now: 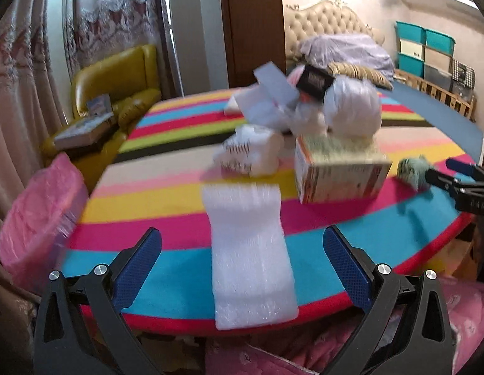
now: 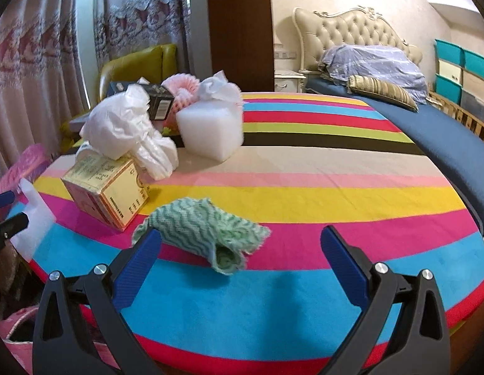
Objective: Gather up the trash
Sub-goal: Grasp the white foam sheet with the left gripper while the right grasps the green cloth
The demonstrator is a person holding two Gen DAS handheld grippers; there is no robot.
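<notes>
A: Quick status, left gripper?

B: Jaws spread wide, nothing btwn them gripped. It hangs over the near edge of the striped mat, w/ a white bubble-wrap strip lying lengthwise btwn the blue pads, not touching either one. Strip's near end reaches the mat's red edge.

A: And the right gripper?

B: Also released, jaws far apart. A crumpled green wavy-print cloth sits on the mat in front of it, closer to the left pad; the cloth's left corner looks to overlap that pad's tip, can't tell if it touches. Right pad is well apart from it.

A: Rest of the trash?

B: Just left of the cloth in the right wrist view, a printed cardboard box, tilted on a corner. A crumpled white plastic bag rests on top of the box & drapes down behind it. Further back, a white foam block, w/ a black box, pink foam netting & crumpled white tissue bunched behind it.

A: Anything off the mat?

B: Pink bag at the mat's left edge in the left wrist view, blurry. Yellow armchair behind that, bed w/ tufted headboard at back right, teal storage bins against the far wall.
</notes>
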